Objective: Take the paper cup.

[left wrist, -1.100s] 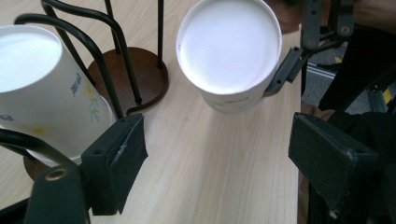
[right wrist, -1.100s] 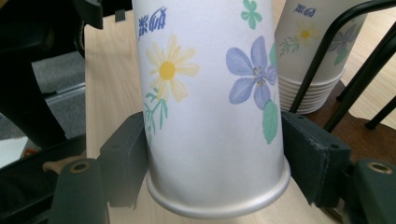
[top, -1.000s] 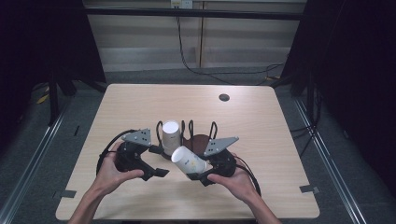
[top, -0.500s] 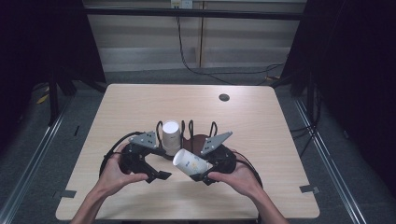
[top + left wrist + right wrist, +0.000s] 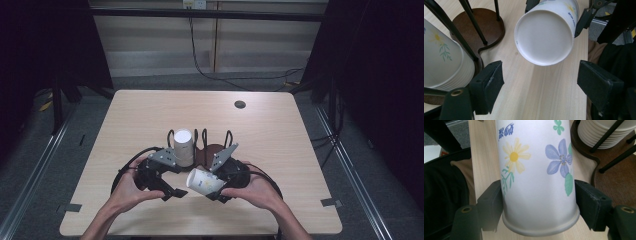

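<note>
A white paper cup (image 5: 204,181) printed with flowers lies tilted above the table, and my right gripper (image 5: 211,189) is shut on its wall near the rim (image 5: 536,170). The cup's flat bottom (image 5: 545,37) faces my left gripper (image 5: 541,82). That gripper is open and its jaws have just been closing. The cup lies just beyond its tips, and nothing is between its pads. In the high view my left gripper (image 5: 175,189) sits close to the left of the cup. A stack of similar cups (image 5: 183,147) stands upside down in a black wire holder.
The holder's brown wooden base (image 5: 211,152) and upright wire posts stand right behind both grippers. A small dark round disc (image 5: 240,104) lies at the back of the wooden table (image 5: 285,145). Cables loop from both grippers near the front edge.
My left gripper has edged slightly right toward the cup's bottom. The right gripper and the cup have stayed put.
</note>
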Motion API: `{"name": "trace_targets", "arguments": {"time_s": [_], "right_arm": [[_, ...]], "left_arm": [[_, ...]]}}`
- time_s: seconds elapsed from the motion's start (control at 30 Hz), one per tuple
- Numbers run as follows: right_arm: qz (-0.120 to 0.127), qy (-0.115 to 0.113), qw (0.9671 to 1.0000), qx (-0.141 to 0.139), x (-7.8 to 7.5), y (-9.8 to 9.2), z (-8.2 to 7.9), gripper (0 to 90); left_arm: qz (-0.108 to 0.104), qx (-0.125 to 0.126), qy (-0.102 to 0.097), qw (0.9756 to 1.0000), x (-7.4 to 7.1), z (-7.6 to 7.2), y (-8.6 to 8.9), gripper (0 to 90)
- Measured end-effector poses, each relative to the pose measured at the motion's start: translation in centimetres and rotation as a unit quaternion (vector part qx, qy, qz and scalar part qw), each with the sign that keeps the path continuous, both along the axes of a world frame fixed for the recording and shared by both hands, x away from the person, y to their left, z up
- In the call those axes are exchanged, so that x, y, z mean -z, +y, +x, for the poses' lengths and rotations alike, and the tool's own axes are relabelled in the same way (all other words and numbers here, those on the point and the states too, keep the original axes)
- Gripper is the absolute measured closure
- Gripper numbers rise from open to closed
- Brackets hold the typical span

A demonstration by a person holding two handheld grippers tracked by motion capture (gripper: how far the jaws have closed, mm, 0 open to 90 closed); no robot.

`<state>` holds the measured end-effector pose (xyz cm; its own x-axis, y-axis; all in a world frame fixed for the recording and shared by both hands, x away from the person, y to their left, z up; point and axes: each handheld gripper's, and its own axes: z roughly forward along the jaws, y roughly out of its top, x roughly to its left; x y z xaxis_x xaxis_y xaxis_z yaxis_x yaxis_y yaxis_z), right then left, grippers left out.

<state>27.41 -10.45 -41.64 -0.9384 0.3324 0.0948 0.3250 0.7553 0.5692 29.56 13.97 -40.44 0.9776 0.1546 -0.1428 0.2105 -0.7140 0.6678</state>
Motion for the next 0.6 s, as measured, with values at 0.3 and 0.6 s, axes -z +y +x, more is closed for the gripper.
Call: {"name": "trace_targets", "arguments": {"time_s": [0.3,0.6], "right_arm": [[-0.018,0.008,0.9998,-0.010,0.4,0.3,-0.1,28.0],[-0.042,0.002,0.9990,-0.012,-0.1,0.2,-0.1,28.0]], "left_arm": [[0.016,0.004,0.002,0.9999,0.5,-0.2,-0.5,18.3],[0.032,0.012,0.002,0.9994,0.9,-0.5,-1.2,18.6]]}}
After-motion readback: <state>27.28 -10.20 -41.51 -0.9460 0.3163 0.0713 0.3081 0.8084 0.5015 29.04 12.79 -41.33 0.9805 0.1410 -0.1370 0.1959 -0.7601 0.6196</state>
